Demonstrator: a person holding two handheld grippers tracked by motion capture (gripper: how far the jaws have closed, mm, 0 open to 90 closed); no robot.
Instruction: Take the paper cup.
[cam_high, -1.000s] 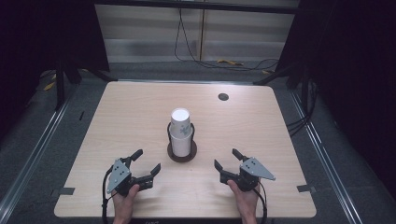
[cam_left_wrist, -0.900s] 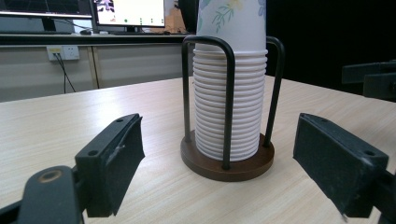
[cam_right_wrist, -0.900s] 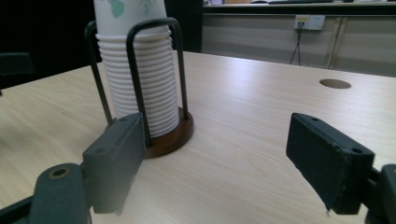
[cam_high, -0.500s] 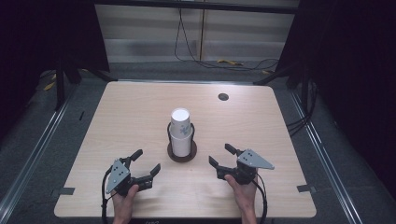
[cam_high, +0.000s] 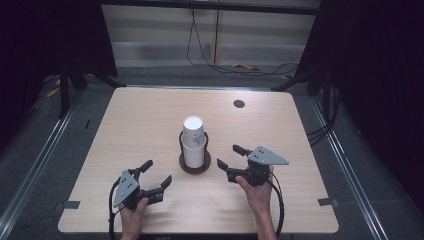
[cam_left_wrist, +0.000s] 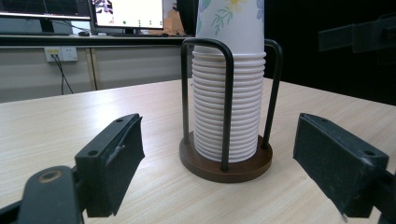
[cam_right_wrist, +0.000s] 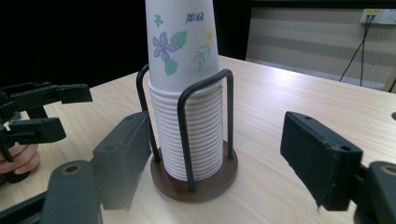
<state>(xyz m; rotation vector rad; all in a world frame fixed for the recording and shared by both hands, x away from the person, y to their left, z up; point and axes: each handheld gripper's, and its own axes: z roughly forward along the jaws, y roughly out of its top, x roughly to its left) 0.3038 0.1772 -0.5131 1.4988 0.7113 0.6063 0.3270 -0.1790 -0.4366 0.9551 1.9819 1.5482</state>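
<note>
Near the bottom edge of the tabletop (cam_high: 150, 110), two hands each hold a gripper. On the left side, the left gripper (cam_high: 156, 173) rests low, its jaws wide apart with nothing in them. On the other side, the right gripper (cam_high: 231, 156) is lifted a little off the wood. Its jaws have just been closing, but they are apart too, and nothing sits between them. Both point at the stack of paper cups (cam_high: 193, 142) just past them, near the middle. Those cups stand upright in a black wire holder (cam_high: 194, 165) with a round brown base. Farther back, a small dark hole (cam_high: 239, 104) shows in the wood.
</note>
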